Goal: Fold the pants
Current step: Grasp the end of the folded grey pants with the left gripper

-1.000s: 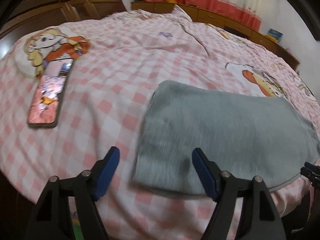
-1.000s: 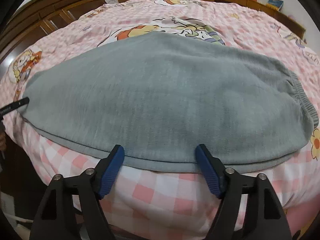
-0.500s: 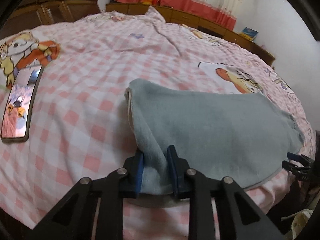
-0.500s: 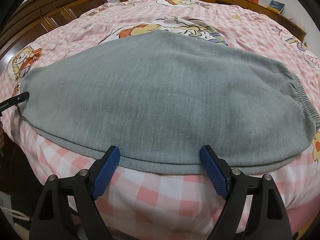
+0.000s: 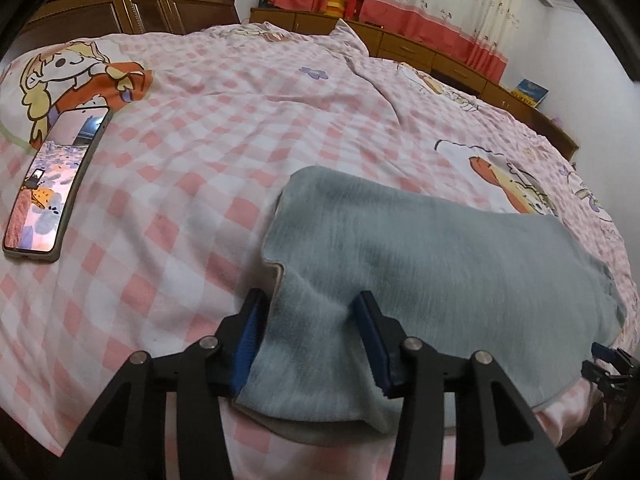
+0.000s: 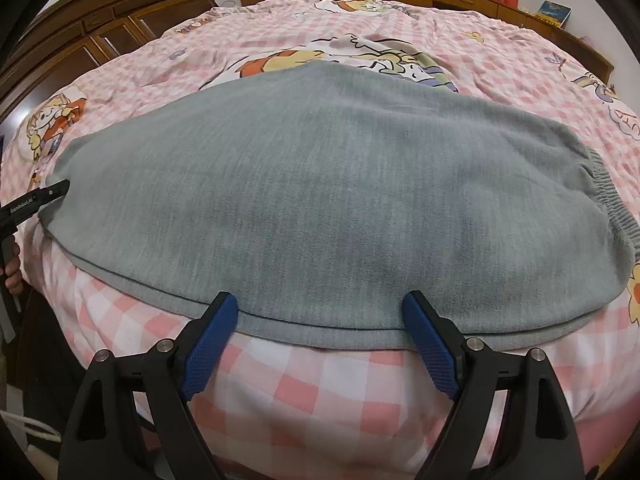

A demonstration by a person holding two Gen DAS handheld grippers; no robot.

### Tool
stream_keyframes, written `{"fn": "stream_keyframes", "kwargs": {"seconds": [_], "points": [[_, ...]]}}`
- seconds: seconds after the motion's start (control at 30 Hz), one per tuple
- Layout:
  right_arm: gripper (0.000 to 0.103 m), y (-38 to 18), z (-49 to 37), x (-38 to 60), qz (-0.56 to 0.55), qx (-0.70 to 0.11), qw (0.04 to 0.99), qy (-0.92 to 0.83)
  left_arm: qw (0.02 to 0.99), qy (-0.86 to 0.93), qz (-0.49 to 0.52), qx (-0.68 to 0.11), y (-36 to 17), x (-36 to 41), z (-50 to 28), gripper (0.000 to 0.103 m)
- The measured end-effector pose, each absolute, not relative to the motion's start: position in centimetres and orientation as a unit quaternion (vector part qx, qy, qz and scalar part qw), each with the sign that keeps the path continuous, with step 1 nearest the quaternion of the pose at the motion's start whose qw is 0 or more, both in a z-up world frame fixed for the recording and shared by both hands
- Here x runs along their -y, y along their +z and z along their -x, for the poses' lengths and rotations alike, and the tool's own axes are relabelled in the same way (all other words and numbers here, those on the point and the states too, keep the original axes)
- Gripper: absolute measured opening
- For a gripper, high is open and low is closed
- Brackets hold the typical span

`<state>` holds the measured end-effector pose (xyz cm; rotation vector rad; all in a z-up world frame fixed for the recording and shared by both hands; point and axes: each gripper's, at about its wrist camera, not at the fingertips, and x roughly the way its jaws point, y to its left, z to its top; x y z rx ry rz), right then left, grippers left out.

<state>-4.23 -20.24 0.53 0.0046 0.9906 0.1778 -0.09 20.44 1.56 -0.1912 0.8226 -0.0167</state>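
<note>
Lying folded on checked bedspread (image 5: 168, 208): grey pants (image 6: 320, 200). Left gripper (image 5: 308, 340) jaws just reopening, cloth corner between; right gripper (image 6: 320, 340) spread wide.

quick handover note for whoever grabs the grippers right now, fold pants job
Left gripper: jaws have just been opening again after a pinch; the leg-end corner of the grey pants lies bunched between them.
Right gripper: open, jaws straddling the pants' near edge, gripping nothing.
Pants lie flat across the pink checked bed, elastic waistband on the right.
A phone lies left of the pants.
Left: fold the pants across, then tidy.
</note>
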Motion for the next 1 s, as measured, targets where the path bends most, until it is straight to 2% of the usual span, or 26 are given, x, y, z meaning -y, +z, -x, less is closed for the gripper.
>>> {"fn": "stream_keyframes", "kwargs": {"seconds": [0.1, 0.17, 0.27, 0.47, 0.7, 1.0], "points": [[0.087, 0.6, 4.1, 20.3, -0.004, -0.475, 0.876, 0.086, 0.914, 0.000, 0.092, -0.396, 1.6, -20.2, 0.3, 0.044], [0.087, 0.7, 4.1, 20.3, -0.007, -0.474, 0.876, 0.087, 0.911, -0.011, 0.101, -0.398, 1.8, -20.0, 0.4, 0.022], [0.087, 0.7, 4.1, 20.6, -0.015, -0.473, 0.876, 0.092, 0.910, -0.016, 0.100, -0.401, 2.6, -19.7, 0.6, 0.012], [0.085, 1.1, 4.3, 21.0, -0.030, -0.472, 0.876, 0.095, 0.917, -0.040, 0.118, -0.379, 5.8, -18.9, 1.8, 0.009], [0.073, 2.2, 4.7, 22.6, -0.077, -0.470, 0.874, 0.098, 0.923, -0.090, 0.106, -0.359, 10.6, -15.9, 2.7, 0.009], [0.072, 3.2, 5.7, 24.3, -0.102, -0.457, 0.878, 0.099, 0.921, -0.149, 0.074, -0.354, 14.9, -8.5, 2.3, 0.009]]}}
